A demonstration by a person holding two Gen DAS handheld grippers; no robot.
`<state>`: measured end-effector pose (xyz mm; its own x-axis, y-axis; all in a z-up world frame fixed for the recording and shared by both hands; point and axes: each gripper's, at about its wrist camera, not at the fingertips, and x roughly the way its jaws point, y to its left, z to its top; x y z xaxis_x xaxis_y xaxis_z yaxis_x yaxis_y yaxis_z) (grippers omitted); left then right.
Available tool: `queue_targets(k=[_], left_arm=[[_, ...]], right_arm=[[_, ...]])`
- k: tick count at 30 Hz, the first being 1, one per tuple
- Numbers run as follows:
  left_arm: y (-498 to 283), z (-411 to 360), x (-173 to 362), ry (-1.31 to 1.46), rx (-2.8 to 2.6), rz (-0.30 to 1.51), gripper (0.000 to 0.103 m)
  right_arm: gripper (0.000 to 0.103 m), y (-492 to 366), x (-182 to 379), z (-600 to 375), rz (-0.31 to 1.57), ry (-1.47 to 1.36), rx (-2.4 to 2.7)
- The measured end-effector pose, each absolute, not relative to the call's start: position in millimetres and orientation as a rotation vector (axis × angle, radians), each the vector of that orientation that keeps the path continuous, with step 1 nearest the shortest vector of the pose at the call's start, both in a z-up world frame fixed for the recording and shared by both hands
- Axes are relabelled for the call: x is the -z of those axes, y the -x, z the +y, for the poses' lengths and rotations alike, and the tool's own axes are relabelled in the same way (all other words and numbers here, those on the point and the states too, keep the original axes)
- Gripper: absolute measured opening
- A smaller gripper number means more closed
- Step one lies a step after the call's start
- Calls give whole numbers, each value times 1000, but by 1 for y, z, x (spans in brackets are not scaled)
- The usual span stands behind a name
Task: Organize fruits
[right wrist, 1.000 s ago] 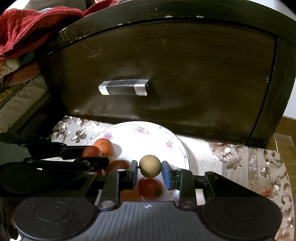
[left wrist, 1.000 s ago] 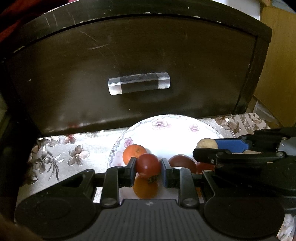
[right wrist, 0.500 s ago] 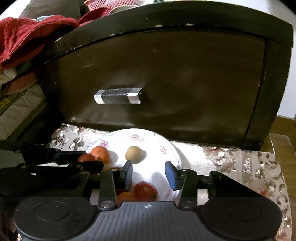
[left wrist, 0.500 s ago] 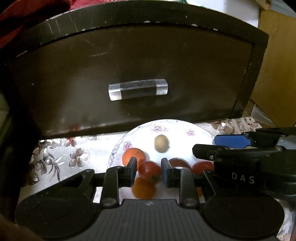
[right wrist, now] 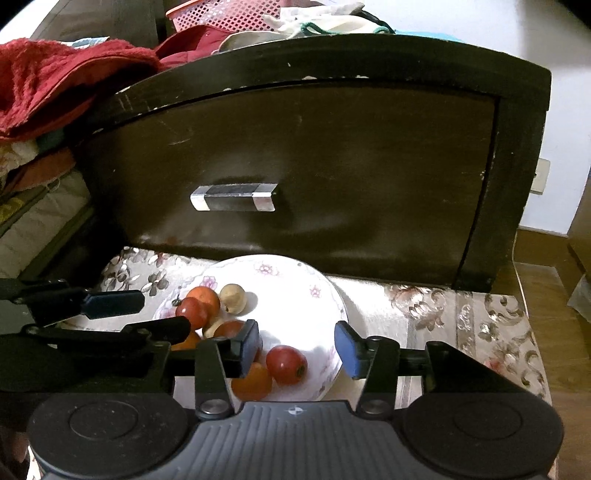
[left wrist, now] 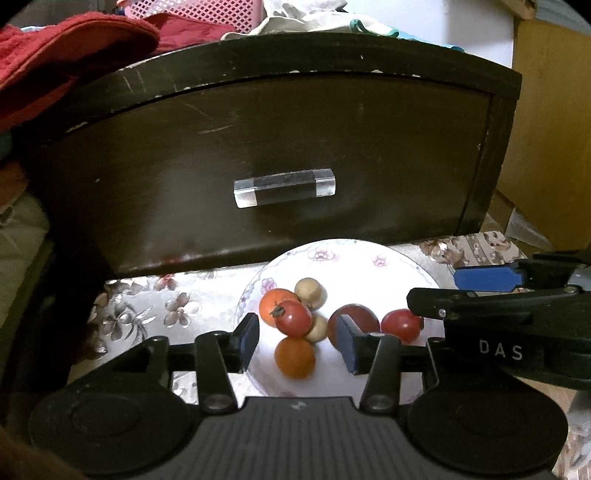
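Note:
A white flowered plate point(left wrist: 354, 258) point(right wrist: 295, 273) holds several small fruits. In the left wrist view a red tomato point(left wrist: 293, 318) rests on the pile, beside a tan round fruit point(left wrist: 310, 291), an orange fruit point(left wrist: 294, 357), a dark red fruit point(left wrist: 360, 317) and another tomato point(left wrist: 402, 325). My left gripper point(left wrist: 298, 343) is open and empty above the plate's near side. My right gripper point(right wrist: 298, 347) is open and empty over a red tomato point(right wrist: 286, 364); the tan fruit point(right wrist: 233, 297) lies further back.
A dark wooden drawer front point(left wrist: 280, 155) with a clear handle point(left wrist: 284, 186) stands right behind the plate. The plate sits on a flowered cloth point(right wrist: 461, 317). Red cloth point(right wrist: 55, 77) and a pink basket point(right wrist: 229, 14) lie on top of the cabinet.
Both grippers have opened and let go: the red tomato and the tan fruit now lie on the plate. Both grippers have pulled back and up.

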<state>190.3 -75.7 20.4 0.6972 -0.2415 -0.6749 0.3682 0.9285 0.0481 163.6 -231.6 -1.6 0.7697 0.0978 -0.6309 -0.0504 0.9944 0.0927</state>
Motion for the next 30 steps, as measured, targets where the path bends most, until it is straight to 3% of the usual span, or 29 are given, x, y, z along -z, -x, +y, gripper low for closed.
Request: queue_targets(k=[11, 20, 30], left_arm=[[-163, -66, -27, -166, 306, 718, 82], [-145, -63, -28, -188, 248, 700, 99], [-120, -63, -33, -202, 186, 694, 103]], right_arm=[[44, -138, -4, -228, 704, -65, -65], [44, -118, -5, -227, 719, -65, -47], [44, -97, -8, -225, 727, -89, -37]])
